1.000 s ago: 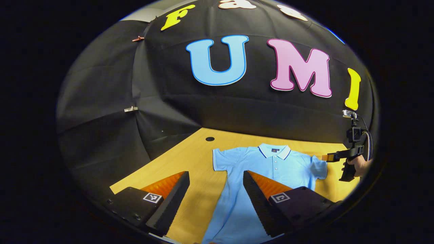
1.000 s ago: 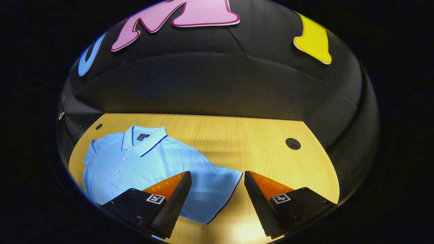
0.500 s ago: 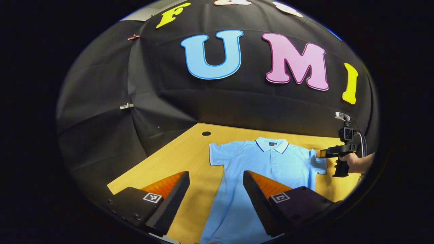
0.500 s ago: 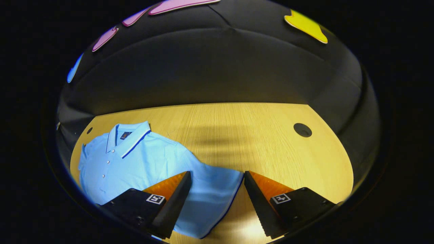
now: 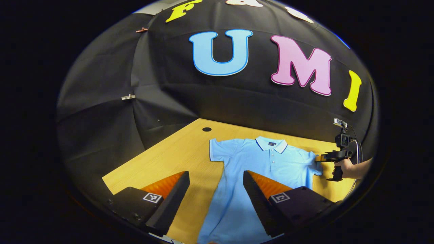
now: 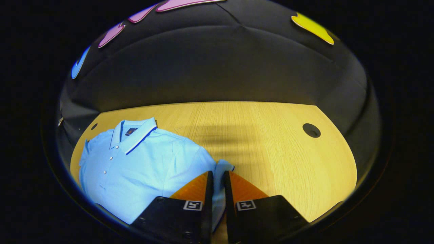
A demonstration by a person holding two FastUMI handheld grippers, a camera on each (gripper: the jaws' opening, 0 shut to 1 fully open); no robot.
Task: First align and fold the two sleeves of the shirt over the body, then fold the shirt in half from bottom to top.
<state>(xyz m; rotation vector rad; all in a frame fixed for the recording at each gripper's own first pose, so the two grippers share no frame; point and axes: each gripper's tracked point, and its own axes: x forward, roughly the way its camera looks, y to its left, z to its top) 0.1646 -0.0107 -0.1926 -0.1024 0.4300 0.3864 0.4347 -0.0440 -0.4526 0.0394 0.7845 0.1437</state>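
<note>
A light blue polo shirt (image 5: 268, 162) lies flat on the wooden table (image 5: 169, 159), collar toward the far wall, both short sleeves spread out. In the left gripper view my left gripper (image 5: 215, 173) stands open above the shirt's lower left side, with nothing between its fingers; the left sleeve (image 5: 217, 151) lies ahead of it. In the right gripper view my right gripper (image 6: 218, 173) is shut on the shirt's right sleeve (image 6: 222, 166), whose cloth bunches at the fingertips. The left gripper view also shows the right gripper (image 5: 319, 158) at that sleeve, held by a hand (image 5: 343, 166).
The table (image 6: 271, 142) has a round cable hole near each far corner (image 5: 206, 129) (image 6: 311, 130). Black cloth walls close it in at the back and left, with a metal clip (image 5: 128, 97) on the left wall. Bare wood stretches right of the shirt (image 6: 135, 159).
My right gripper has closed from wide open onto the edge of the right sleeve, gathering the cloth. The left gripper stays open and has shifted only slightly.
</note>
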